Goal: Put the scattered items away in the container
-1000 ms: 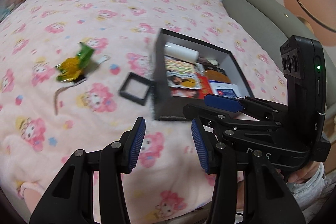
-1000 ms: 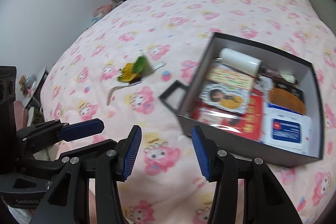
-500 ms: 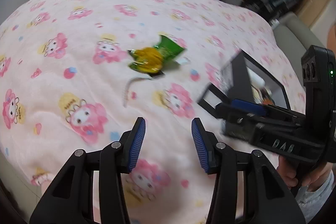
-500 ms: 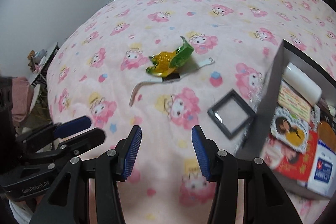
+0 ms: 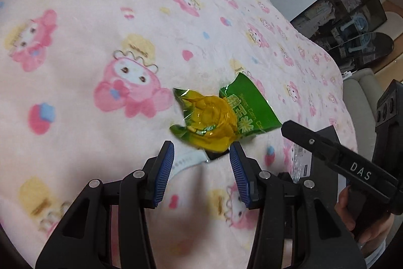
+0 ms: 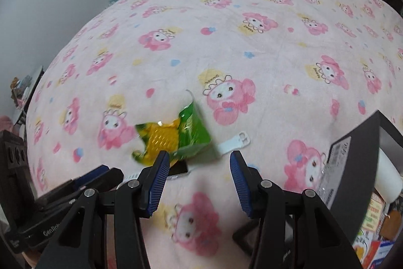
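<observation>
A green and yellow corn snack packet (image 5: 219, 117) lies on the pink blanket, over a small watch with a pale strap (image 5: 186, 160). My left gripper (image 5: 201, 160) is open, just short of the packet. The packet also shows in the right wrist view (image 6: 176, 140), with the watch strap (image 6: 234, 143) beside it. My right gripper (image 6: 199, 168) is open, just behind the packet. The black box (image 6: 357, 168) holding several items sits at the right edge.
The pink cartoon-print blanket (image 6: 226, 29) covers the bed. A black square frame (image 6: 245, 231) lies beside the box, under my right gripper. The right gripper's body (image 5: 352, 168) crosses the left wrist view. Shelves and furniture stand beyond the bed.
Both grippers have moved away from the box, left and forward, and down close to the snack packet. Both stay open.
</observation>
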Action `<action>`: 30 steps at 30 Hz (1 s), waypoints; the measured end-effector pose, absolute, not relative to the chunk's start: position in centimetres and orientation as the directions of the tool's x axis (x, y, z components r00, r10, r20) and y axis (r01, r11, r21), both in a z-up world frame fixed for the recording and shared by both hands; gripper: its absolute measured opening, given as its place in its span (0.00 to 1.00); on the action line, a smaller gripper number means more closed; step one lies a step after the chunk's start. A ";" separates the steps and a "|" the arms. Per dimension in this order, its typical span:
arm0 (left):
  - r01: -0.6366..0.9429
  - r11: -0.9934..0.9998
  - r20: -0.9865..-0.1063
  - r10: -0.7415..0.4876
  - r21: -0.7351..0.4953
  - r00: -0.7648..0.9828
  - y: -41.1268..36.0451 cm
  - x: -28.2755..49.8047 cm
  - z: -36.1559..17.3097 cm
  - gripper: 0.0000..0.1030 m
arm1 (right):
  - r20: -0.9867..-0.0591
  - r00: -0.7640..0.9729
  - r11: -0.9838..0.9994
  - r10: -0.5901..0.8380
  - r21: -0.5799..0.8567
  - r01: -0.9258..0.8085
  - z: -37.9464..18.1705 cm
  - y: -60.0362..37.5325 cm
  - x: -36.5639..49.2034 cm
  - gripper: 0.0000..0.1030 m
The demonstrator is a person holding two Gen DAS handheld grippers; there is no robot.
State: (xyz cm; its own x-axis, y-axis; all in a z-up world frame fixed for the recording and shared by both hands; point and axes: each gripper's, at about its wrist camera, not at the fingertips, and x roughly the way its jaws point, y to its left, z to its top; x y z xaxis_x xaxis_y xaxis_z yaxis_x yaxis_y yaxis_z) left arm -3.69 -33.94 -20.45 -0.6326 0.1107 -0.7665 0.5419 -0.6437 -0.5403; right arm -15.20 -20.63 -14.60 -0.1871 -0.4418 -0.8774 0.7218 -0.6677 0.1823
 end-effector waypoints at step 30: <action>0.393 -0.655 -0.722 0.356 -0.646 -0.593 -22.1 4.7 -20.1 0.38 | -0.835 0.024 -0.568 -0.549 0.394 0.722 -15.4 -8.0 -5.0 0.19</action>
State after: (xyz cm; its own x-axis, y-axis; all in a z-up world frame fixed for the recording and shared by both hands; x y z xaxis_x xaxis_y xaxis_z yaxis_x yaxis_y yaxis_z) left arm 4.68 -22.09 -20.06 -0.5932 0.3559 -0.7221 0.3931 -0.6547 -0.6456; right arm -5.04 -8.02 -15.40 0.0236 -0.5494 -0.8353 0.7224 -0.5681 0.3941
